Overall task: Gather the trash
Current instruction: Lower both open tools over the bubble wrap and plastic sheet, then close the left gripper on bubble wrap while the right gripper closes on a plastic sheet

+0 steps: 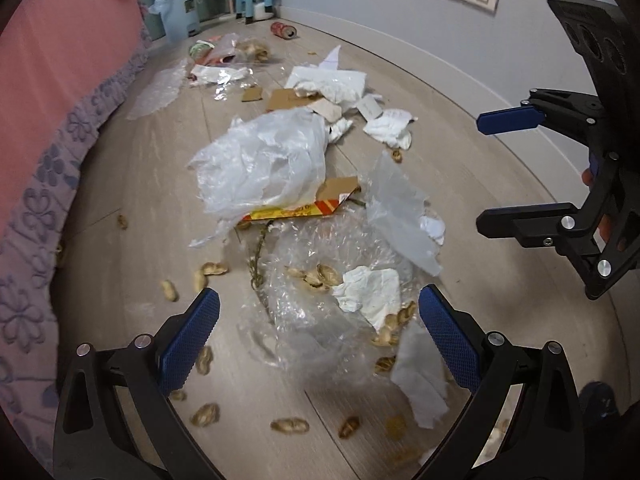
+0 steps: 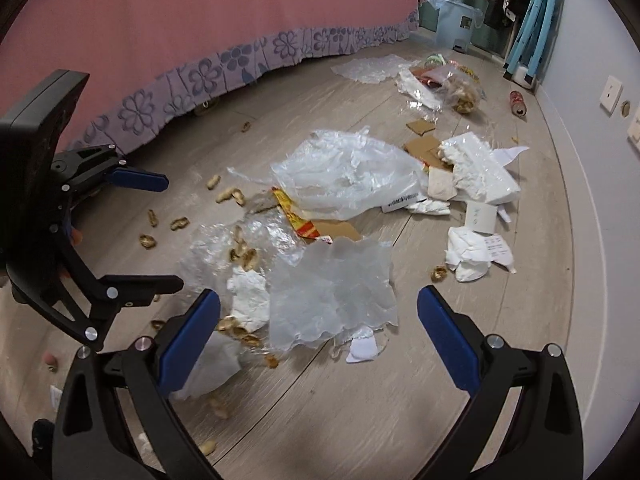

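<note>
Trash lies scattered over the wood floor. A large clear plastic bag lies in the middle, over a yellow and red carton. Bubble wrap with peanut shells and a crumpled tissue lies just ahead of my left gripper, which is open and empty. A stiff clear sheet lies just ahead of my right gripper, open and empty too. The right gripper also shows in the left wrist view, the left one in the right wrist view.
A pink bed with a purple flowered skirt runs along the left. A light blue bin with a liner stands at the far end. A red can, cardboard pieces and white papers lie farther off. The wall is on the right.
</note>
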Motion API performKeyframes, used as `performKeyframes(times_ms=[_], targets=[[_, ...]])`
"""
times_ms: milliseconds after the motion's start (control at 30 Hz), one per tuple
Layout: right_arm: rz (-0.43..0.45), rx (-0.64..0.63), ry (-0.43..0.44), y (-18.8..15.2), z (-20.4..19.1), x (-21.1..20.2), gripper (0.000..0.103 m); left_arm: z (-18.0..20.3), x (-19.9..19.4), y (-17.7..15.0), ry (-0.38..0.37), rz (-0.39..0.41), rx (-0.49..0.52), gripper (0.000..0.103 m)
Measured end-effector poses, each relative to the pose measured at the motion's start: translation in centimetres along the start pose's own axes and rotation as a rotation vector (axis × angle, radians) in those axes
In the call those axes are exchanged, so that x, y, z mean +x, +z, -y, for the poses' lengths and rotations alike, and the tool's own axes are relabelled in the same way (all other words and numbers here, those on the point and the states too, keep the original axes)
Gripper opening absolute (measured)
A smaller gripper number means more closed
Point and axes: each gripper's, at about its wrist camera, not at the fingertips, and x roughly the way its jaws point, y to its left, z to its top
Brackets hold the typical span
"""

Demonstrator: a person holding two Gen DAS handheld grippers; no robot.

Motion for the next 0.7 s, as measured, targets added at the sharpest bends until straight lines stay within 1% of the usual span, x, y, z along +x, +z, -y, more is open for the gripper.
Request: performKeyframes(times_ms=[100, 200, 267, 367, 500, 567, 633, 700], targets=[[-0.006, 0.014, 0.003, -0.5, 0.2, 1.7, 0.096, -0.4, 1.7, -0.4, -0.020, -0.005, 0.001, 0.097], [-0.014, 0.020, -0.003, -1.1, 0.0, 3.1, 0.096, -0.6, 3.0, -0.7, -0.009, 0.001, 0.007, 0.097], [-0.031, 0.030, -0.005, -1.5, -0.1, 3.9, 0.096, -0.6, 3.9, -1.0, -0.023, -0.006, 0.013, 0.097], [-0.043, 0.046, -0.007, -1.9, -0.1, 4.6, 0.096, -0.4, 4.8, -1.3, -0.044, -0.017, 0.028, 0.097], [-0.050, 0.063, -0.007, -2.1, -0.1, 5.4, 0.096, -0.7, 5.6, -1.4, -0.061, -0.017, 0.014, 0.097], [-0.055, 0.070, -0.001, -2.2, -0.1, 5.8, 0.096, -0.9, 5.9, -1.4, -0.069, -0.020, 0.003, 0.094], [-0.059, 0.074, 0.007, -2.4, -0.2, 6.1, 0.096, -1.0, 6.3, -1.4, -0.075, -0.030, -0.001, 0.086], [-0.062, 0.073, 0.016, -2.4, -0.3, 6.3, 0.096, -1.0, 6.5, -1.6, -0.077, -0.036, 0.001, 0.084]])
